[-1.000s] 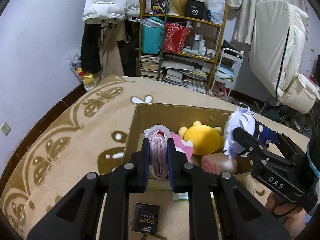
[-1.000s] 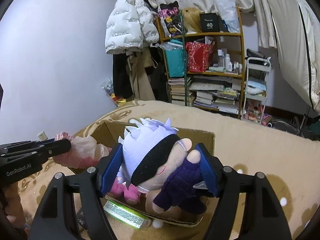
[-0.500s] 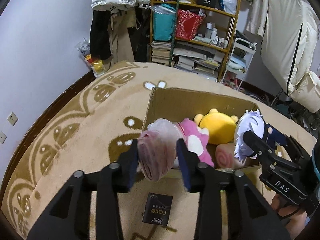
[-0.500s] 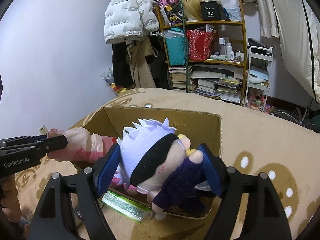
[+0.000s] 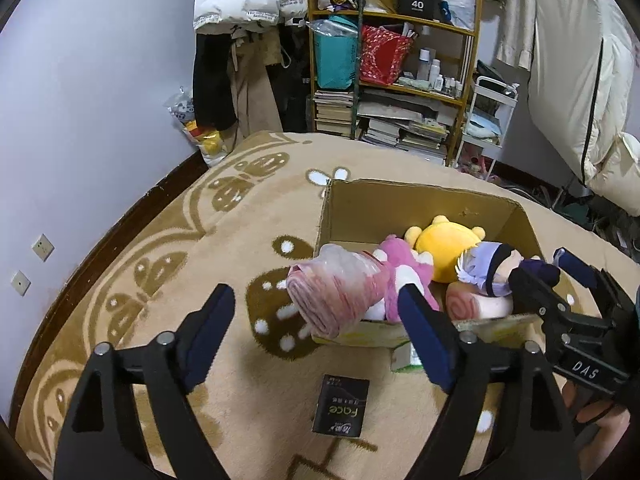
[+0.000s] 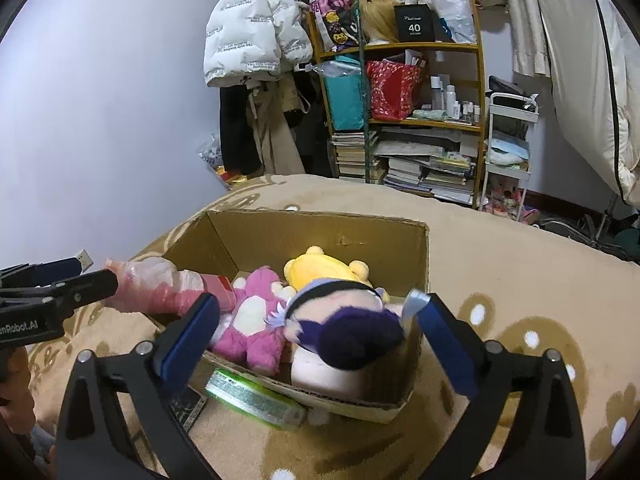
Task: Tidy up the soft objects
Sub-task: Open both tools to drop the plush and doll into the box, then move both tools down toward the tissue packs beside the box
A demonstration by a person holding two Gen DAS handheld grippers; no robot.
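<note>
1. My left tongs (image 5: 312, 334) are spread wide and hold nothing; the fingers stand well apart, over the rug (image 5: 168, 248).
2. The pink roll (image 5: 336, 296), wrapped in clear plastic, lies on the near left corner of the box (image 5: 400, 208). One end hangs over the box edge toward my left tongs, between the two fingers in the left view, but no finger touches it.
3. My right tongs (image 6: 316, 332) are also released, jaws wide and empty, at the near right part of the box.
4. The doll (image 6: 344, 320) with pale purple hair and a black band lies in the box, just ahead of my right tongs and between the fingers in the right view. It rests on a pale pink cushion (image 6: 328, 368). I cannot tell if a finger touches it.
5. A pink plush (image 6: 252, 328) lies in the box between the roll and the doll, and a yellow plush (image 6: 320, 268) is behind them.
6. On the rug, just before the box, lie a black pack (image 5: 340, 410) and a green pack (image 6: 256, 400).
</note>
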